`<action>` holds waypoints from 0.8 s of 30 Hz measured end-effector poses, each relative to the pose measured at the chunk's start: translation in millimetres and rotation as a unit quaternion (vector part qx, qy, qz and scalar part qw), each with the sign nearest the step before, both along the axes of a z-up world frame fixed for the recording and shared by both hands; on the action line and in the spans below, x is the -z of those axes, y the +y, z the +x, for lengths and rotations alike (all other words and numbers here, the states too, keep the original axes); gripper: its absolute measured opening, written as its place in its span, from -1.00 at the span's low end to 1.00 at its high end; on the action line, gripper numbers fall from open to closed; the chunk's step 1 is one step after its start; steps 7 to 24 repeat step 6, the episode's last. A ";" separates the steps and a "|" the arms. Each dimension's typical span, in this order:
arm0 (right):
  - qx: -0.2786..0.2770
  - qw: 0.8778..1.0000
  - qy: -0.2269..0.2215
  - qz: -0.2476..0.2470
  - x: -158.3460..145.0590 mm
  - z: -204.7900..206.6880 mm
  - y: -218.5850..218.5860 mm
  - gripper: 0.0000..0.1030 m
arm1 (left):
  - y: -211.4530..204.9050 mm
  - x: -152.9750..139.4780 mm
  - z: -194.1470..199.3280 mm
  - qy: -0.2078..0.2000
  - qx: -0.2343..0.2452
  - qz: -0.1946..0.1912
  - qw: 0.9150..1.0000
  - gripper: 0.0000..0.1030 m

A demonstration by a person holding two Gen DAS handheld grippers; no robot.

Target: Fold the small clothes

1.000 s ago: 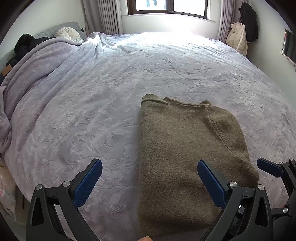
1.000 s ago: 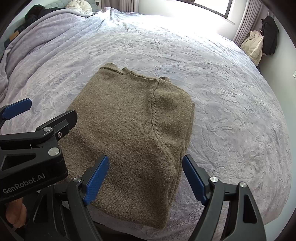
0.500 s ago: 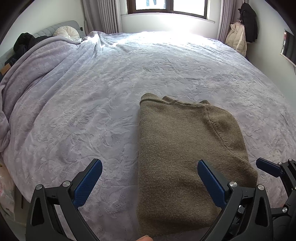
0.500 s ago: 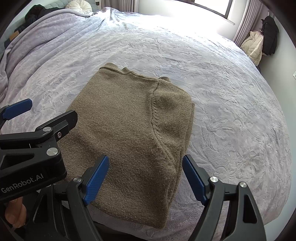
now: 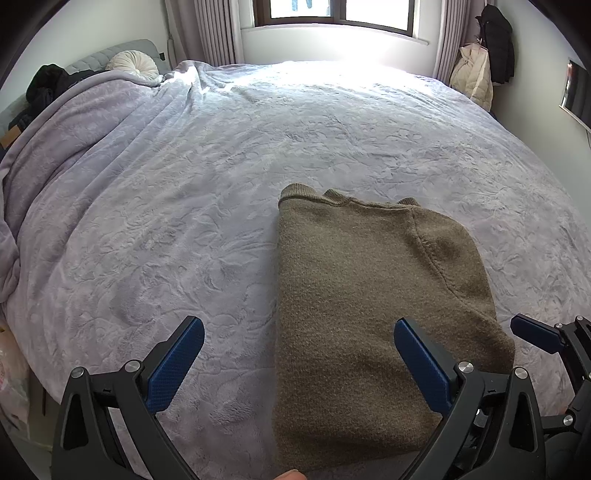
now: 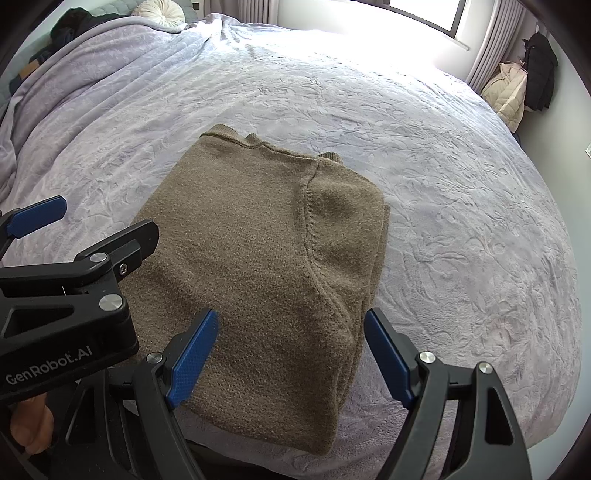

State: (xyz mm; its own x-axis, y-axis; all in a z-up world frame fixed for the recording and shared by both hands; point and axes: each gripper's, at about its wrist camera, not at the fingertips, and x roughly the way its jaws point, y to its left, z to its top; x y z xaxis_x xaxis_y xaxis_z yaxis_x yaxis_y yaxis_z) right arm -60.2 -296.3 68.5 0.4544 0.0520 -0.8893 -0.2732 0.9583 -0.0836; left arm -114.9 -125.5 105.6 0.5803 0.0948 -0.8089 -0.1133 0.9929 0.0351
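Right wrist view showed my right gripper (image 6: 290,360) and left gripper (image 5: 297,363), fingers apart and empty, above the brown sweater (image 6: 266,266), apparently folded already, lying on the bed (image 6: 461,184).

Left wrist view: mounted behind the left gripper (image 5: 299,365), facing steeply down and forward across the bed (image 5: 207,177) toward the window (image 5: 340,14); close to the near edge.
Right wrist view: behind the right gripper (image 6: 291,362), same heading, steeper and closer.
Shared: folded sweater (image 6: 266,266), bedspread, round pillow (image 6: 159,11), hanging coats (image 5: 495,44); each shows the other's fingers (image 6: 37,218).
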 end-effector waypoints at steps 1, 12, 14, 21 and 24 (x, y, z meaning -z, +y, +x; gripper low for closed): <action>0.000 1.000 0.000 0.000 0.0 -0.1 0.1 0.63 | 1.5 0.9 -0.2 0.000 0.003 0.000 1.000 1.00; -0.001 1.000 0.001 -0.001 1.1 0.4 -0.5 0.63 | 5.9 2.7 -1.6 0.002 0.004 -0.011 1.000 1.00; -0.001 1.000 0.001 -0.001 1.1 0.4 -0.5 0.63 | 5.9 2.7 -1.6 0.002 0.004 -0.011 1.000 1.00; -0.001 1.000 0.001 -0.001 1.1 0.4 -0.5 0.63 | 5.9 2.7 -1.6 0.002 0.004 -0.011 1.000 1.00; -0.001 1.000 0.001 -0.001 1.1 0.4 -0.5 0.63 | 5.9 2.7 -1.6 0.002 0.004 -0.011 1.000 1.00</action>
